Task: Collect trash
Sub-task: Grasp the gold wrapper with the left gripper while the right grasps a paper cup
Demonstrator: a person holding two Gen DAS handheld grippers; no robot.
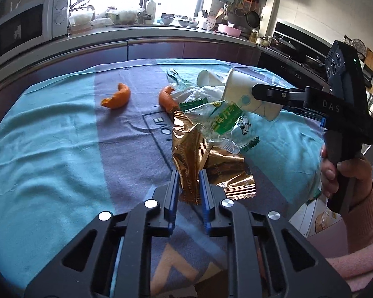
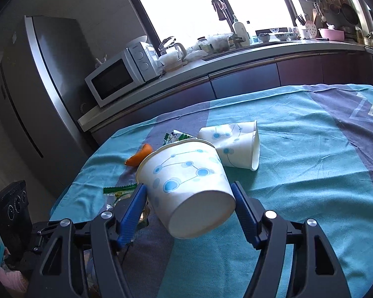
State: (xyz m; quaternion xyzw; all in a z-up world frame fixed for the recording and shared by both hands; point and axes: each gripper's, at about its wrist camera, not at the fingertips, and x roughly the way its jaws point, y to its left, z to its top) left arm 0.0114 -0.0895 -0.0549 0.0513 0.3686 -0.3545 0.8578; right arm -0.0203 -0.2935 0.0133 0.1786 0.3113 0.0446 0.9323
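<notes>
A: Left fingers point(image 1: 174, 188) pinch the gold wrapper point(image 1: 194, 154) by its near end. Right fingers point(image 2: 243, 211) squeeze the paper cup point(image 2: 186, 186) near its base, mid-counter, tilted.

B: Wrapper: light, crinkly, slippery. Grip a fold. Cup: thin, probably crushes easily; hold it gently.

A: Orange peel point(image 1: 116, 96) loose toward the far edge.

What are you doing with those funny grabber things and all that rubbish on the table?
I'm tidying up trash. The left tongs are pinching a shiny gold wrapper, and the right tongs are squeezing a dotted paper cup, tipped on its side. Still lying on the blue tablecloth are another paper cup, two orange peels, a green wrapper and a crumpled tissue.
</notes>
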